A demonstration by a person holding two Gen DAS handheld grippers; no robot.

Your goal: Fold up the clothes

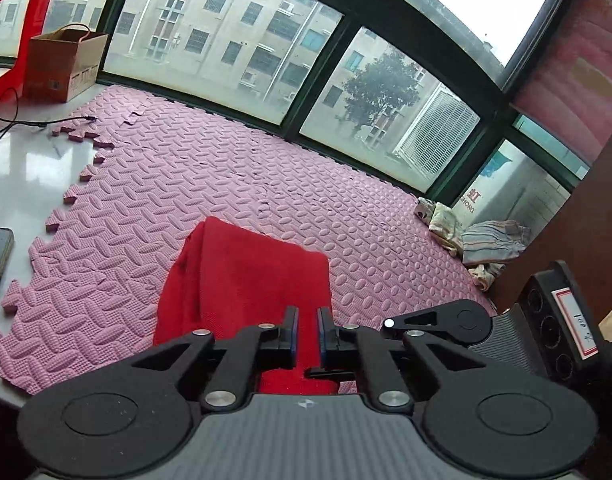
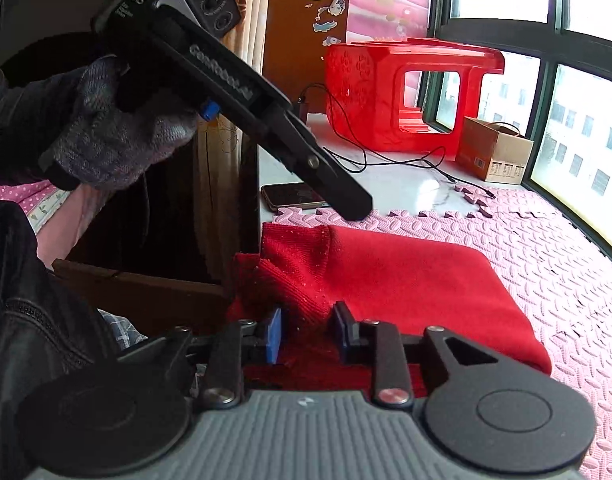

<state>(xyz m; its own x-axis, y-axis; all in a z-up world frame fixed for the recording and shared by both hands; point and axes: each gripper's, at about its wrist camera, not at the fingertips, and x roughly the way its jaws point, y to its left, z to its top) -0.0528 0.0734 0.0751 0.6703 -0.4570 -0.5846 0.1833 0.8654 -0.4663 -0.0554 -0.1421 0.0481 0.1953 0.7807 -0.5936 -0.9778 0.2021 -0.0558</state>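
A red knitted garment (image 1: 246, 280) (image 2: 405, 280) lies folded flat on the pink foam mat (image 1: 226, 168) (image 2: 545, 260). My left gripper (image 1: 307, 334) hovers over its near part, jaws a narrow slit apart with nothing pinched. From the right wrist view, a gloved hand (image 2: 118, 144) holds it and its tip (image 2: 355, 208) sits by the garment's far-left edge. My right gripper (image 2: 307, 332) is open at the near-left corner. A raised ribbed fold of the cloth stands between its blue pads, which do not press on it. Its fingers (image 1: 317, 372) also show in the left wrist view.
A cardboard box (image 1: 66, 64) (image 2: 493, 156), a red plastic stool (image 2: 385, 92), a phone (image 2: 292, 196) and a black cable (image 1: 38, 124) sit on the white sill left of the mat. Striped folded clothes (image 1: 489, 240) lie in the far right corner. Windows bound the mat's far side.
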